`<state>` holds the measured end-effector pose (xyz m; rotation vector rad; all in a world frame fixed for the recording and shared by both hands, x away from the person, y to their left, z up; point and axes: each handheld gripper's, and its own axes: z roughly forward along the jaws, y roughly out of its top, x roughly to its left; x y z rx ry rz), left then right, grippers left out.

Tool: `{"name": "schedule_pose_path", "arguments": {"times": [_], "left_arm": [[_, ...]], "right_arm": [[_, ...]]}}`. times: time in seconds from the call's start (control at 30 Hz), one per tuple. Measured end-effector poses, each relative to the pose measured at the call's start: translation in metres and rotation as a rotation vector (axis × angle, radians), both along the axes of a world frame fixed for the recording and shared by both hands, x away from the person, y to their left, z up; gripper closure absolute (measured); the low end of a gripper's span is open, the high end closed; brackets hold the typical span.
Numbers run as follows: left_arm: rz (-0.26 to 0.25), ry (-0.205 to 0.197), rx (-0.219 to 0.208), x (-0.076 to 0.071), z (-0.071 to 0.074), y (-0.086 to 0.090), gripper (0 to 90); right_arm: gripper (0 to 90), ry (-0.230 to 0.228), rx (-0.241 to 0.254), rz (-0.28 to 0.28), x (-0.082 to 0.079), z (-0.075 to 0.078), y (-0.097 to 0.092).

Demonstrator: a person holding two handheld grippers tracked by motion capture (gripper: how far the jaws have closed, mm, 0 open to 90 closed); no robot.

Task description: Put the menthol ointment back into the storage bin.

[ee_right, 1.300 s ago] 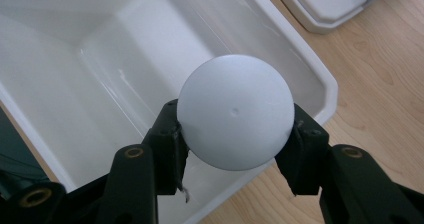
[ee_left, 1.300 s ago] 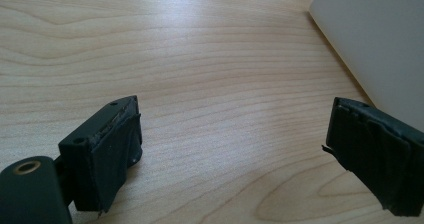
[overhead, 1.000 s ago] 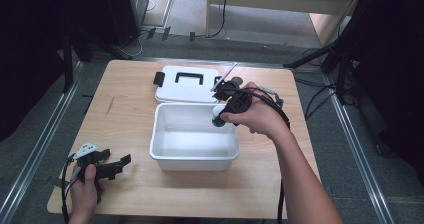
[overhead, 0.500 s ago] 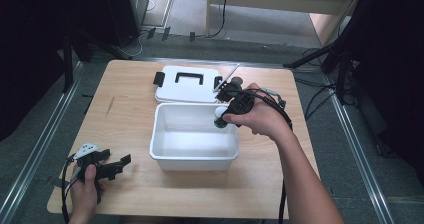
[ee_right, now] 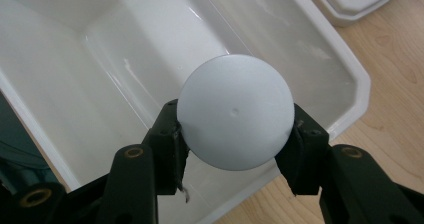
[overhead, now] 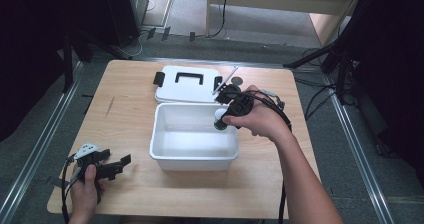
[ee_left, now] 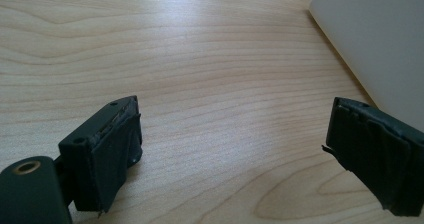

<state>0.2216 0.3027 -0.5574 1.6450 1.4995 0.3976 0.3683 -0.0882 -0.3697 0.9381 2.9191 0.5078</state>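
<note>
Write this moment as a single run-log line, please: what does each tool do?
right tool: shut on white ball, above open white bin | left tool: open, nothing between its tips, low over table | lid: behind bin

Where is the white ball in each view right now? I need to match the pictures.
High view: the white ball sits right of centre, in the right claw over the white tub's right end.
Left gripper view: no ball here; wood tabletop between the open left claw.
Right gripper view: the ball is at centre, pinched between both jaws, above the tub.
Shared landmark: the white tub, its wall at upper right in the left gripper view.
</note>
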Motion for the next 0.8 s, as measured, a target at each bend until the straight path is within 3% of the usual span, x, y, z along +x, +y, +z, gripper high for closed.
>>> {"name": "schedule_pose_path", "arguments": {"times": [0.4, 0.8], "left_arm": [[-0.002, 0.001, 0.001, 0.000, 0.000, 0.000, 8.4], [-0.002, 0.002, 0.001, 0.000, 0.000, 0.000, 8.4]], "right_arm": [[51.9, 0.046, -0.034, 0.015, -0.001, -0.027, 0.007], [51.9, 0.064, -0.055, 0.032, -0.001, -0.044, 0.013]]}}
